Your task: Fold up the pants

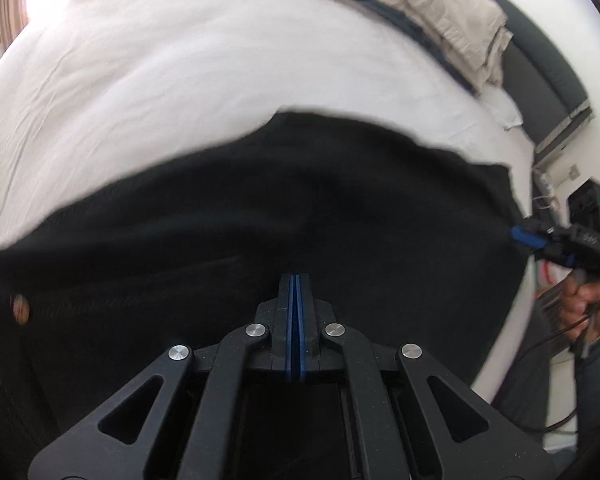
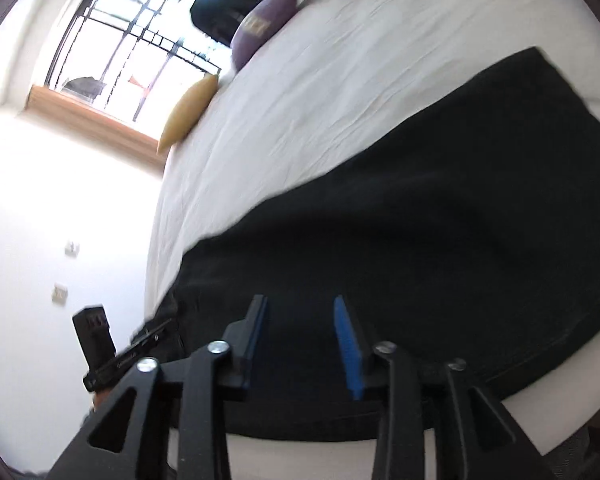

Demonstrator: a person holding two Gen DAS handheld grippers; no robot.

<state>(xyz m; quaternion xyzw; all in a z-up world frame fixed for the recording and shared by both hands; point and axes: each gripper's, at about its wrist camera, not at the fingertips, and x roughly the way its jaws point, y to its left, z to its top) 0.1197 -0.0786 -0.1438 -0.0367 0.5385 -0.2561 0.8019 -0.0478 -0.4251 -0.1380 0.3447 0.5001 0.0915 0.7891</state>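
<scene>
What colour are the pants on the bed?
Black. The pants show best in the right wrist view, spread on the white bed.

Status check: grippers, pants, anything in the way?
Left gripper shut on pants. Right gripper open at the pants' edge. Pants spread on bed. Nothing in the way.
</scene>
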